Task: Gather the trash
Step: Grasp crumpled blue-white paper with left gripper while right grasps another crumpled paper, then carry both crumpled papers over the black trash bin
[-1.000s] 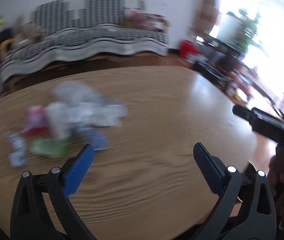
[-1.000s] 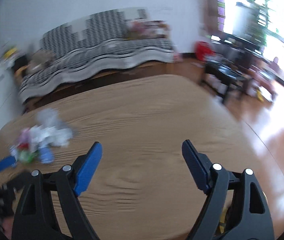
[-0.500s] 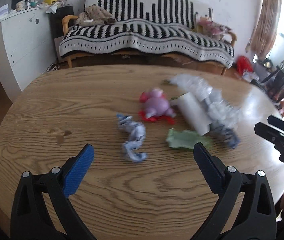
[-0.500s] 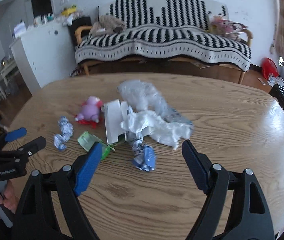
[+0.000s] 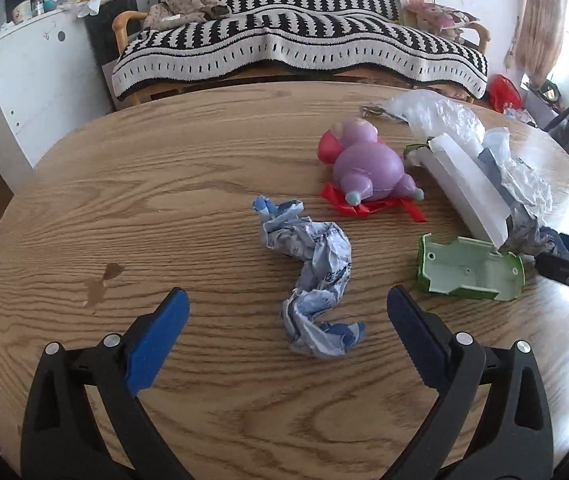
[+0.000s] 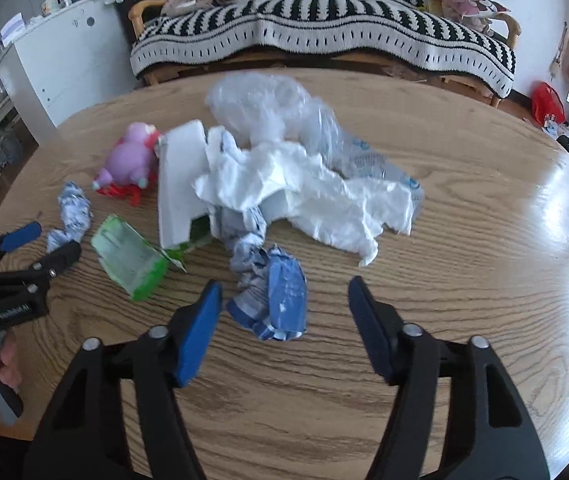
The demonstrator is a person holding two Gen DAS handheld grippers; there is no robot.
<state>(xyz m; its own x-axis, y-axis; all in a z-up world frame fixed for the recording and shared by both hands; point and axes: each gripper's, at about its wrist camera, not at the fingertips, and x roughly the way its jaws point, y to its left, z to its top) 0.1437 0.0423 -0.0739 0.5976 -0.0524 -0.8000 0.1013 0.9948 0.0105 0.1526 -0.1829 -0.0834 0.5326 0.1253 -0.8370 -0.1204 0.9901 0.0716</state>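
Observation:
A pile of trash lies on the round wooden table (image 5: 164,200). In the left wrist view, my left gripper (image 5: 287,322) is open, its fingers either side of a crumpled blue-white wrapper (image 5: 312,264). Beyond it are a purple toy on red scraps (image 5: 368,168), a green plastic shell (image 5: 468,274) and a white foam slab (image 5: 468,180). In the right wrist view, my right gripper (image 6: 284,304) is open, just short of a crumpled blue wrapper (image 6: 274,296). White crumpled paper (image 6: 304,196) and a clear plastic bag (image 6: 260,104) lie behind. The left gripper also shows there (image 6: 40,244), open.
A striped sofa (image 5: 296,44) stands behind the table and a white cabinet (image 5: 32,72) at the left. A small stain (image 5: 100,280) marks the table near my left gripper. The right gripper's fingertips (image 5: 556,270) show at the right edge.
Both grippers swung left from the bare right side of the table to face the trash pile, then moved closer to it. Both stayed open.

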